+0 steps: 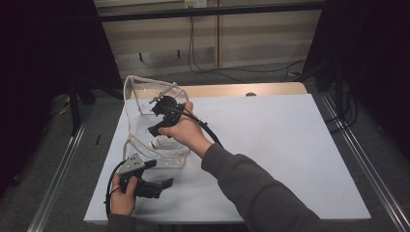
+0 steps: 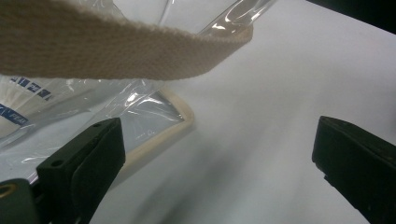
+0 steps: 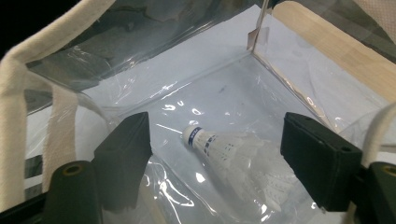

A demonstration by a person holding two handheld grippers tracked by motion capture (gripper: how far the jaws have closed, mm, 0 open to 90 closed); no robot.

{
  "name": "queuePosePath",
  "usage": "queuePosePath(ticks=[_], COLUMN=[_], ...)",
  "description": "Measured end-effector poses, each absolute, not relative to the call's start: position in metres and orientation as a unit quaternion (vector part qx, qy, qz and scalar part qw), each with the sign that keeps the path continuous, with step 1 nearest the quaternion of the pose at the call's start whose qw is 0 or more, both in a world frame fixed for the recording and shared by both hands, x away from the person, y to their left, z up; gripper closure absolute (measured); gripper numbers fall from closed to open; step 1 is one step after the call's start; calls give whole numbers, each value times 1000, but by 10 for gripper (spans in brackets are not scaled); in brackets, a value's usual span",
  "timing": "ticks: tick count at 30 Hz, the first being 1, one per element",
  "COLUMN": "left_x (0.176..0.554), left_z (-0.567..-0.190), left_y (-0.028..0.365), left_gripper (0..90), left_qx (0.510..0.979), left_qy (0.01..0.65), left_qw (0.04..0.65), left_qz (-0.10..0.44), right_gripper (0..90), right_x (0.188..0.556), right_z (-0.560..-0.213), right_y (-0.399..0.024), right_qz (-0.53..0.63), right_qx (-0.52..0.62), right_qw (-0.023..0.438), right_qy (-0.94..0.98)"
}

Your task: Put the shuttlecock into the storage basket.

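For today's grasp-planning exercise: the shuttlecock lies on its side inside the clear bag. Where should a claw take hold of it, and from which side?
Grip the rounded cork head of the shuttlecock, coming down through the open top of the clear bag, where the right claw hangs open above it. The head is firm and narrow, while the feather skirt is wide and would likely crush. Set the jaws across the head, since it lies flat.

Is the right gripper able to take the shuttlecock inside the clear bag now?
Probably yes. The right gripper is already inside the clear bag, jaws open, and the shuttlecock lies between them with nothing covering it.
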State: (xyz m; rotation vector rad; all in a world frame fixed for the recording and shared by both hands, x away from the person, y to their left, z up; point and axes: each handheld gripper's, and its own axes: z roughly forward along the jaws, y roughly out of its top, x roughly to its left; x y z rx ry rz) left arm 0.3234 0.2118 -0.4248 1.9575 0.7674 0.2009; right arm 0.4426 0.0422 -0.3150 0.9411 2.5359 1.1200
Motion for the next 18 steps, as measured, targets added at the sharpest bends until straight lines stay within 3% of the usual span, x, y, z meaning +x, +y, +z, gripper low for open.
queuePosePath(ticks=[18], left_x=[324], left_z=[-424], left_y=[210], left_gripper=[28], left_qx=[808], left_qy=[313], left_qw=[493], left_qz=[84], right_gripper=[180], right_x=[433], right_z=[-306], right_y=[20], right_qz=[401], right_qx=[308], right_qw=[90], right_qy=[858])
